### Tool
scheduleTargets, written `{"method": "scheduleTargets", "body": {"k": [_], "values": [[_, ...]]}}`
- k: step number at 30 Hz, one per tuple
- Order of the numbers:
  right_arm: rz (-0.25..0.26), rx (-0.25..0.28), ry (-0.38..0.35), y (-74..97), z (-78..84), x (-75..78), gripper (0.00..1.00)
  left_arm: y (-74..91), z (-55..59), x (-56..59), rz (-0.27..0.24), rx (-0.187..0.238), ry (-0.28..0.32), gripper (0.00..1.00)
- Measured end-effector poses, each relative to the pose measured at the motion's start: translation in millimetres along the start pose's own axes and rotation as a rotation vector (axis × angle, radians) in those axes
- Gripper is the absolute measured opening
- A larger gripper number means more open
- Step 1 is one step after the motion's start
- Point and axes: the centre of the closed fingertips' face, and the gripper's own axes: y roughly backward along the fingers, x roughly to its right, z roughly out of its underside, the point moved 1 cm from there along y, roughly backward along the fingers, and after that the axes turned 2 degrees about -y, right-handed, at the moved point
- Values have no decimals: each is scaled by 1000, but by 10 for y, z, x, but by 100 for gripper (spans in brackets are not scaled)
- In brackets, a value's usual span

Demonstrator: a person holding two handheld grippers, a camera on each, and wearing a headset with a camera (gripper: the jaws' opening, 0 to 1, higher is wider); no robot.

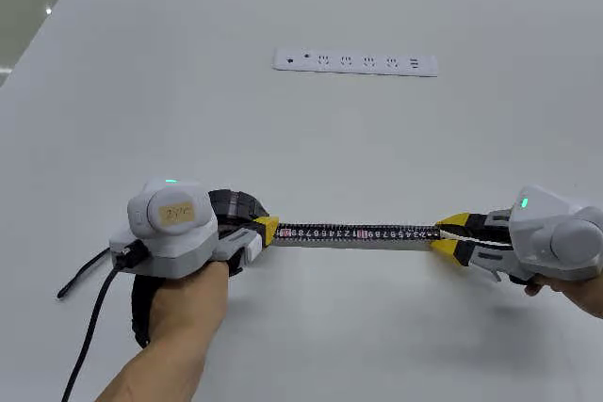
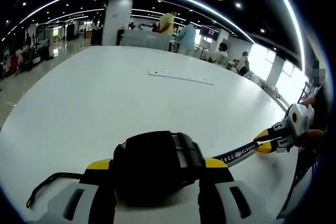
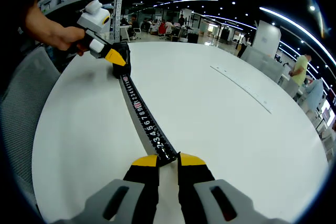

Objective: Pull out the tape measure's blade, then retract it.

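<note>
Above the white table (image 1: 311, 157), left gripper (image 1: 263, 230) clamps the tape measure case (image 2: 157, 163); right gripper (image 1: 441, 233) pinches the blade (image 1: 356, 233) tip.

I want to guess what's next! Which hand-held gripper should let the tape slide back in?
Probably the right hand-held gripper: its jaws pinch the tip of the pulled-out blade, so it can guide it back. The left hand-held gripper is clamping the tape measure case.

The white tabletop (image 1: 311, 157) is wide and bare-looking. A white power strip (image 1: 355, 62) lies flat on it, sockets up. Well apart from the power strip, nearer the person and leftward, a black cable (image 1: 83, 273) trails across the surface.
</note>
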Motion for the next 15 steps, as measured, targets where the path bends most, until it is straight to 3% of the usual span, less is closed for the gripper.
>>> {"method": "scheduleTargets", "body": {"k": [15], "values": [[-25, 21, 1, -109, -112, -105, 12, -4, -3, -2, 19, -10, 20, 60]]}}
